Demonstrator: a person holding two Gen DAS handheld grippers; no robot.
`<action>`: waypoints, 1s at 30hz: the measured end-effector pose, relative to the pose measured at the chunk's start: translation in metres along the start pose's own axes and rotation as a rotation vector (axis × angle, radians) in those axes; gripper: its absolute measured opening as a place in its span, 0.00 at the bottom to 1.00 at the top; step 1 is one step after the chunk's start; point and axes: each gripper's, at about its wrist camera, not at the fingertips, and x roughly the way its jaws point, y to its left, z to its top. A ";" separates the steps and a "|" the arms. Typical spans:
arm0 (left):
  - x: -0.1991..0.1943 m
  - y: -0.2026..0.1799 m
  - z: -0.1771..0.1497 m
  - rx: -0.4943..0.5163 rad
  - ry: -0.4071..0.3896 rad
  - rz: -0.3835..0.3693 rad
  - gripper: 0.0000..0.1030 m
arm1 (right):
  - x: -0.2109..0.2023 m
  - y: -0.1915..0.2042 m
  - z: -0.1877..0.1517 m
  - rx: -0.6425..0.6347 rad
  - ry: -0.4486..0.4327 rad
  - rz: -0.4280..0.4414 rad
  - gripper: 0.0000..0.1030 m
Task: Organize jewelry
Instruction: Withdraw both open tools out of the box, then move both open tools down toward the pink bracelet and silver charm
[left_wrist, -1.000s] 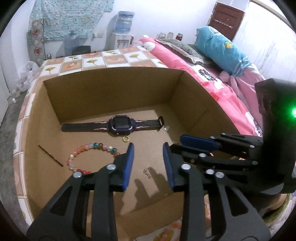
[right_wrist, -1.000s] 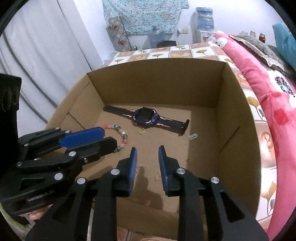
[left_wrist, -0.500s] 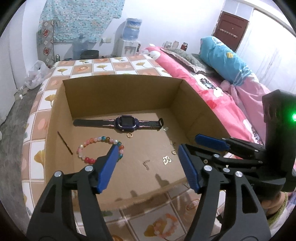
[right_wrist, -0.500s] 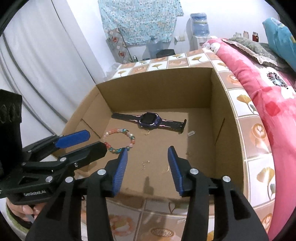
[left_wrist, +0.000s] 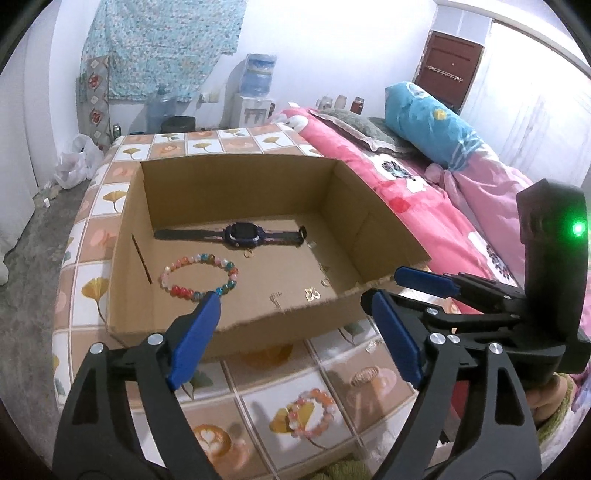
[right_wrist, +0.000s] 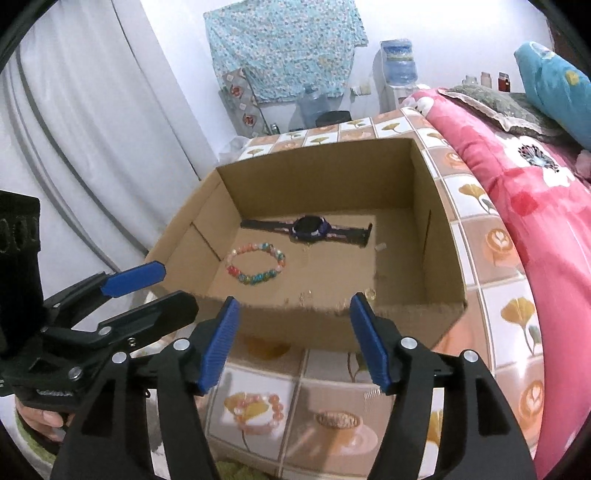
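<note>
One watch (left_wrist: 243, 233) and one bead bracelet (left_wrist: 199, 275) lie mid-frame in the box (left_wrist: 384, 236), a few small gold pieces near its front edge. A second bracelet (left_wrist: 312, 413) lies on the tiled cloth (left_wrist: 92, 288) below. Both claws, left (left_wrist: 295, 343) and right (right_wrist: 295, 341), have just been opening; they stand spread, empty, short of the box. Pink bed (left_wrist: 424, 206) at right

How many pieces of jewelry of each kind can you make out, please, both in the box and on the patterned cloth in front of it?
Watch: 1
Bead bracelets: 2, one in the box, one on the cloth
Small gold pieces in the box: about 5, too small to name
Total: about 8
</note>
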 end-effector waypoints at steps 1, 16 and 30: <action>-0.002 -0.001 -0.003 0.001 0.002 -0.002 0.81 | -0.001 0.000 -0.003 0.001 0.004 -0.003 0.62; 0.000 0.004 -0.063 -0.007 0.076 0.016 0.82 | 0.010 -0.010 -0.066 0.032 0.119 -0.098 0.69; 0.013 0.047 -0.085 -0.064 0.143 0.173 0.82 | 0.033 -0.031 -0.097 0.064 0.203 -0.253 0.74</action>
